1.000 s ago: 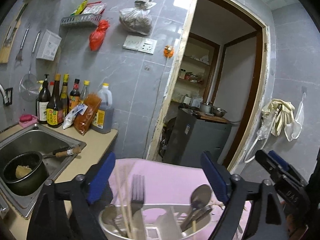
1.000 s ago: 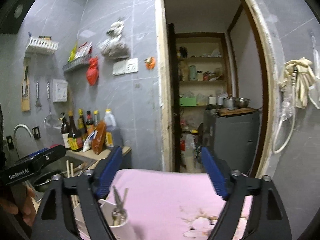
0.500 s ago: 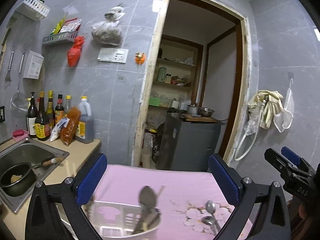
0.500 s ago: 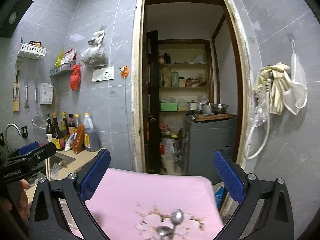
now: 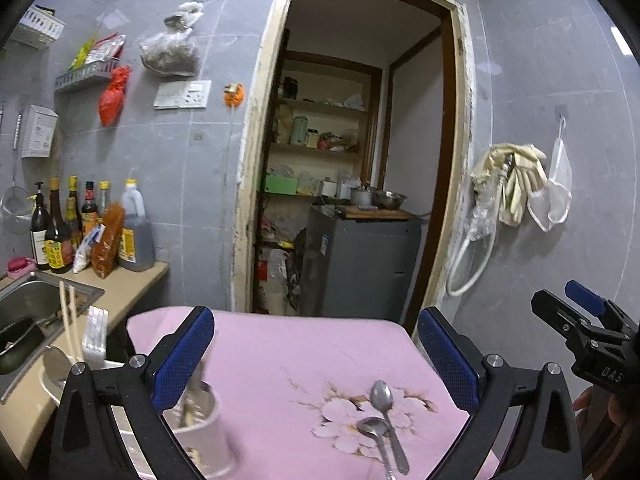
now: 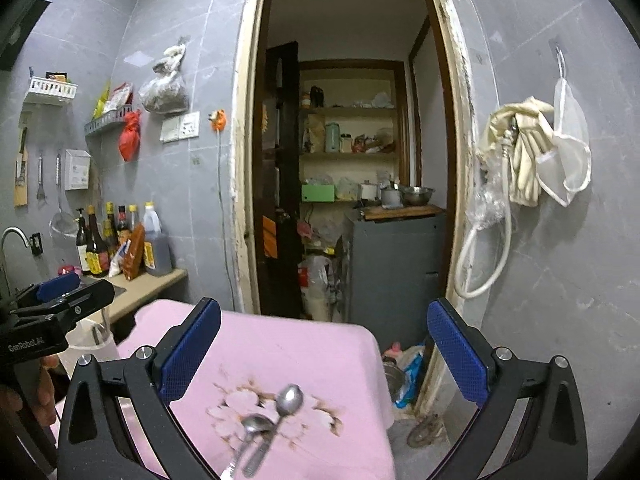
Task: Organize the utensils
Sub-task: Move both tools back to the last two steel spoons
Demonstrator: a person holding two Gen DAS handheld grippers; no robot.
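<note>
Utensils: a white utensil holder (image 5: pixel 200 432) is standing at the pink tablecloth's (image 5: pixel 280 360) left edge, already carrying two chopsticks (image 5: pixel 68 320) and other blurred pieces, so sorting is judged partly done. Two spoons (image 5: pixel 382 394) are lying loose, overlapping, on the cloth's flower print, awaiting pickup. Left gripper (image 5: pixel 316 356) and right gripper (image 6: pixel 324 350), one each, are hovering spread wide, holding nothing.

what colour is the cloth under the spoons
Pink, with a pale flower print; the cloth under the spoons shows best in the right wrist view.
</note>
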